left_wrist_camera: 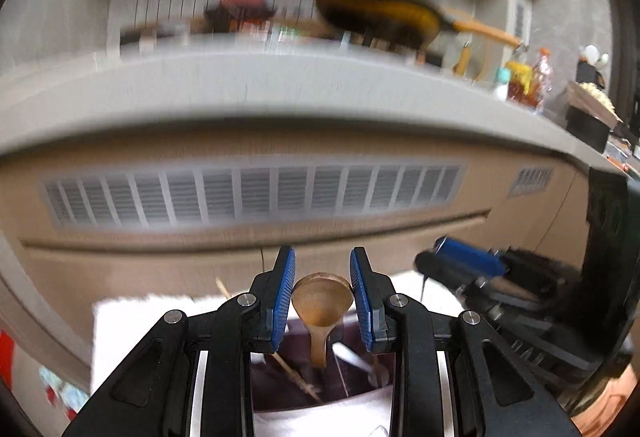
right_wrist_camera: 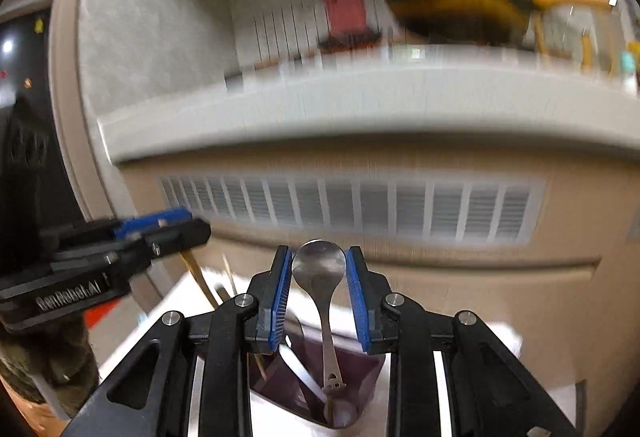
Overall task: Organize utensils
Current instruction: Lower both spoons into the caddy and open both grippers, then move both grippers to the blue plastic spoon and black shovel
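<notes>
The left gripper pinches the bowl of a brown wooden spoon between its blue pads, low in the middle of the left wrist view. The right gripper pinches the bowl of a shiny metal spoon the same way. Under both, at the bottom of each view, sits a dark purple plastic box on a white cloth. In the box lie thin wooden sticks and a white utensil.

Brown wooden spoon, silver metal spoon, dark purple plastic bin, blue ribbed gripper pads.
</notes>
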Demonstrator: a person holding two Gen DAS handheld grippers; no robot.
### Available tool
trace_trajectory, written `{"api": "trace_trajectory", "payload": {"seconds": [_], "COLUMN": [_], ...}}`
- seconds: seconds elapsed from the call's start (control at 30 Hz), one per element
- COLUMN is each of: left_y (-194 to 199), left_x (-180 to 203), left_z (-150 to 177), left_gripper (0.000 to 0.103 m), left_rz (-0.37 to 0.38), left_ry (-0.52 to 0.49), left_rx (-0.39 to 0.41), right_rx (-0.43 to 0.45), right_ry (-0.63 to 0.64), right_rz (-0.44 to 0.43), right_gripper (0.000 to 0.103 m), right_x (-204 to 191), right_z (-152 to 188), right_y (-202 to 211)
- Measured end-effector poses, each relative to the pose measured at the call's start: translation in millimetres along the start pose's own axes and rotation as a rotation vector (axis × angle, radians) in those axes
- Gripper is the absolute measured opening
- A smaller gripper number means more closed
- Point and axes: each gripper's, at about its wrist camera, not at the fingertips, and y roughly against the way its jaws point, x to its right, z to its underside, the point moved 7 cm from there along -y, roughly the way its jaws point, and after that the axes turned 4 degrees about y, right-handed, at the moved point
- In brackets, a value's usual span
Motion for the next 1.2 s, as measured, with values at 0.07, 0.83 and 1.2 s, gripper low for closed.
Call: {"api": "trace_trajectory", "payload": {"seconds": [0.07,0.83,1.2], "left_y": [-19.9,39.3,54.8], "left_x": [-6.4,6.9,51.6], "left_z": [15.5,72.7,226.9], "left_gripper": [0.029,0.088,0.091], "left_rz": [-0.004,-0.141,0.009], "left_ry": [0.017,-0.029,0.015], "left_rx": [-0.049,0.061,-0.188], "right_rx": [-0.062,-0.191,-0.38], "right_ry": [-0.012,0.081,0.151], "right_rz": [-0.006,0.119,0.142], "right_gripper": [0.026,0.068,0.068], "right_x": [3.2,7.3,-26.6], "right_z": [22.4,106.6,239.8], "right_y": [-21.4,36.7,98.9]}}
